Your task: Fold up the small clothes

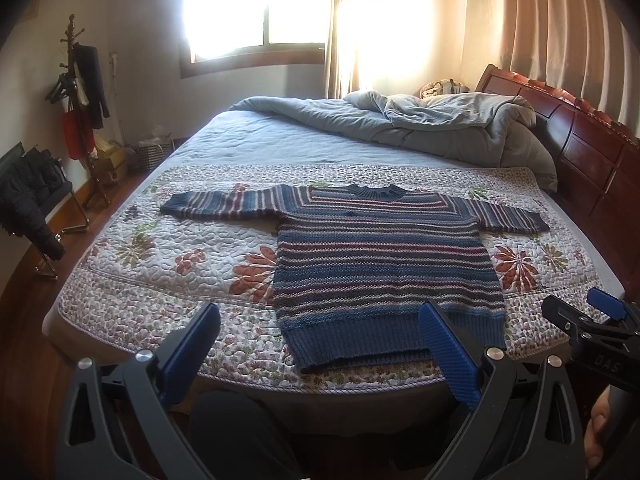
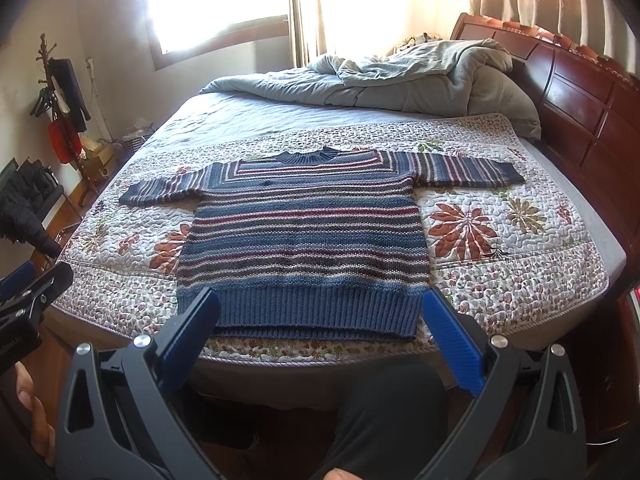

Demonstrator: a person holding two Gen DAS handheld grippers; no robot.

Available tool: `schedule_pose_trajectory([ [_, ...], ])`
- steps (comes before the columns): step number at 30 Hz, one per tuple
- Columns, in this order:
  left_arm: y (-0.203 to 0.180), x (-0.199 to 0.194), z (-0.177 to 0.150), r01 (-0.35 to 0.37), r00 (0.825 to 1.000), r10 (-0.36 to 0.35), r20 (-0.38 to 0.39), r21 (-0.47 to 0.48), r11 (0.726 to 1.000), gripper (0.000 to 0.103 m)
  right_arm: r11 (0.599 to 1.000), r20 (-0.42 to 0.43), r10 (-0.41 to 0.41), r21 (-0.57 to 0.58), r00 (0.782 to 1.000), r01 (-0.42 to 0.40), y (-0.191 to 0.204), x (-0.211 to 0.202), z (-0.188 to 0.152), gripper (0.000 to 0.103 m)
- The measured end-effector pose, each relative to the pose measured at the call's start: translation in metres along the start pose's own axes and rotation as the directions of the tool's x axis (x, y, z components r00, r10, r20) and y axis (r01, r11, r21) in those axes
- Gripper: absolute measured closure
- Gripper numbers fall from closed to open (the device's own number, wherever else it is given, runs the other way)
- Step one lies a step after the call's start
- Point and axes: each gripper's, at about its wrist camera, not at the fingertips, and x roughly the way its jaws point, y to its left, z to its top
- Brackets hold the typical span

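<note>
A small striped knit sweater (image 1: pixel 380 264) in blue, red and white lies flat on a floral quilt (image 1: pixel 160 264), sleeves spread out, collar away from me. The right wrist view shows the same sweater (image 2: pixel 304 232) centred on the quilt (image 2: pixel 500 248). My left gripper (image 1: pixel 320 316) hangs open just short of the bed's near edge, level with the hem's left corner. My right gripper (image 2: pixel 320 304) is open too, held before the ribbed hem, nothing between its blue fingers (image 2: pixel 448 328). Each gripper holds nothing. The right gripper shows in the left wrist view at the right edge (image 1: pixel 588 312).
A rumpled grey duvet (image 1: pixel 420 120) is piled at the head of the bed by the red wooden headboard (image 1: pixel 592 152). A coat rack (image 1: pixel 80 92) and a chair with dark clothes (image 1: pixel 28 192) stand at the left. The person's dark-trousered legs (image 2: pixel 384 412) are against the bed's near edge.
</note>
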Motion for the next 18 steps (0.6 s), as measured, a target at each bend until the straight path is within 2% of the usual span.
schedule_pose_trajectory([
  [7, 0.004, 0.008, 0.006, 0.009, 1.000, -0.009, -0.015, -0.005, 1.000, 0.004, 1.000, -0.007, -0.006, 0.000, 1.000, 0.006, 0.000, 0.005, 0.002, 0.003],
  [12, 0.004, 0.036, 0.006, 0.034, 0.999, -0.034, -0.042, 0.006, 0.999, 0.004, 0.999, 0.009, -0.032, -0.003, 0.999, 0.032, -0.011, 0.022, 0.007, 0.003],
  [13, 0.002, 0.047, 0.005, 0.068, 0.996, -0.067, -0.054, 0.019, 0.997, 0.004, 1.000, 0.042, -0.031, -0.001, 0.999, 0.031, -0.016, 0.025, 0.008, 0.003],
  [14, 0.001, 0.058, 0.004, 0.132, 0.990, -0.130, -0.064, 0.028, 0.991, 0.004, 1.000, 0.089, -0.030, 0.007, 0.996, 0.029, -0.025, 0.028, 0.009, 0.003],
  [16, 0.000, 0.080, 0.006, 0.242, 0.965, -0.240, -0.103, 0.006, 0.970, 0.004, 1.000, 0.162, 0.009, 0.028, 0.987, -0.014, -0.044, 0.038, 0.011, 0.003],
  [17, 0.000, 0.092, 0.007, 0.280, 0.952, -0.279, -0.122, -0.010, 0.960, 0.004, 0.998, 0.177, 0.043, 0.035, 0.983, -0.050, -0.057, 0.048, 0.015, 0.003],
  [18, -0.002, 0.105, 0.010, 0.300, 0.946, -0.299, -0.127, -0.015, 0.954, 0.004, 0.997, 0.152, 0.044, 0.049, 0.987, -0.052, -0.070, 0.063, 0.021, 0.003],
])
